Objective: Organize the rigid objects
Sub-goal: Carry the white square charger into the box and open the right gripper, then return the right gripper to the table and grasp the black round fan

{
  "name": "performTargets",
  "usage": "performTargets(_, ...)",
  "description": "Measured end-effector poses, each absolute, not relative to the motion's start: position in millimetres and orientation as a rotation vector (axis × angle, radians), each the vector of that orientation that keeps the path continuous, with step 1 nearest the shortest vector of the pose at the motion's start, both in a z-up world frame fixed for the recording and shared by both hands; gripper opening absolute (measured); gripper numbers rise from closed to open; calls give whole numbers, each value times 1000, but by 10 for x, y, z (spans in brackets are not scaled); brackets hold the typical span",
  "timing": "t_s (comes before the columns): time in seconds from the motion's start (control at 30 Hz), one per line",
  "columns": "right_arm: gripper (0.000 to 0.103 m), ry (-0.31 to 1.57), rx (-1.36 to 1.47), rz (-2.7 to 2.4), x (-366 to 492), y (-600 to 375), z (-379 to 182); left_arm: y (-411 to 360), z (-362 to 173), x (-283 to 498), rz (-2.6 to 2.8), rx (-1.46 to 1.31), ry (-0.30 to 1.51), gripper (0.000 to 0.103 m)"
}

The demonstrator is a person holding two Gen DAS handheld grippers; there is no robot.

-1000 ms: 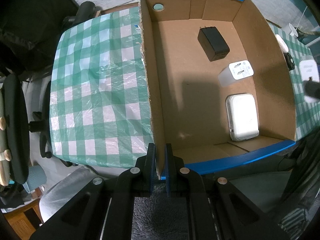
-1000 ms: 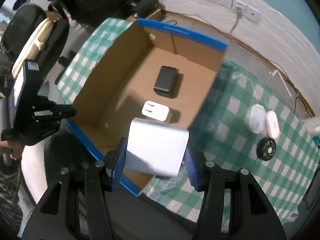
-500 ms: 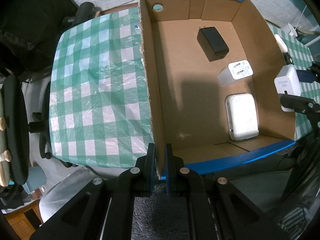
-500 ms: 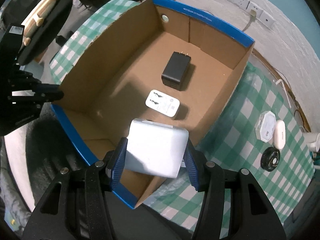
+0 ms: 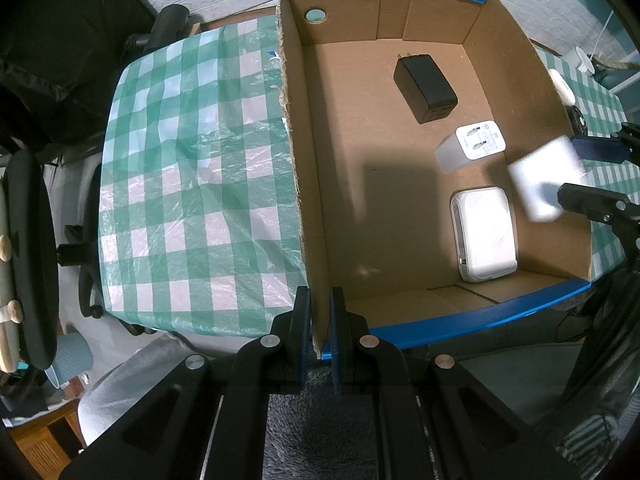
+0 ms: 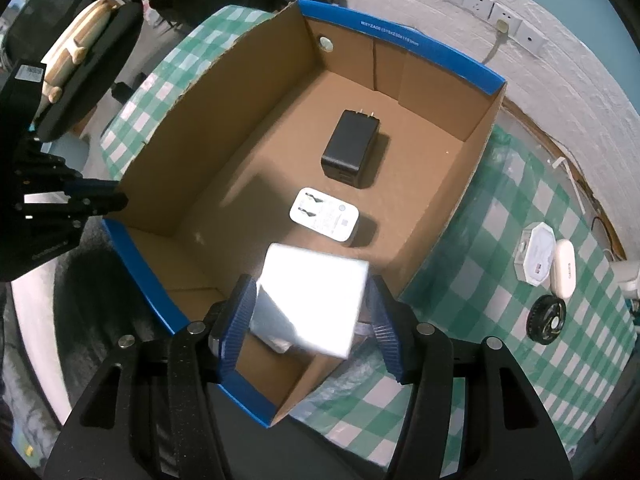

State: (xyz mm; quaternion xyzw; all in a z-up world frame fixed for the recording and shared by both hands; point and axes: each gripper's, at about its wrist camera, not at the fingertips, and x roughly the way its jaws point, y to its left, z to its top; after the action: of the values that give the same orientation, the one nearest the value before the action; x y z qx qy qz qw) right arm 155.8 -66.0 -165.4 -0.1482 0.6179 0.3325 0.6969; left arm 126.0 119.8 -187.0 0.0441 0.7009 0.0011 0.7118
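Observation:
A cardboard box with blue rims (image 5: 304, 184) (image 6: 192, 120) stands on the green checked tablecloth. Inside lie a black charger (image 5: 426, 90) (image 6: 350, 148), a white plug adapter (image 5: 472, 146) (image 6: 324, 216) and a flat white power brick (image 5: 484, 234). My left gripper (image 5: 319, 338) is shut on the box's left wall at its near corner. My right gripper (image 6: 310, 320) holds a white block adapter (image 6: 310, 298) over the box's right side; the block, blurred, also shows in the left wrist view (image 5: 546, 178). The jaws look slightly wider than the block.
On the cloth right of the box lie a white octagonal device (image 6: 536, 256), a white earbud case (image 6: 563, 272) and a black round part (image 6: 546, 320). A chair (image 5: 24, 256) stands left of the table. Wall sockets (image 6: 492, 16) are behind.
My right gripper has carried the white block from beside the box's right wall to over its inside. Its fingers have spread a little. My left gripper has kept its grip on the wall.

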Motion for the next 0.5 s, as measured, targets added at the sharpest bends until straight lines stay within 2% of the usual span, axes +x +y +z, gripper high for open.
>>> performTargets(0.5,58,1334,-289,735,1606,-907,-1407,1199,-1862,1270,4,94,1555,7)
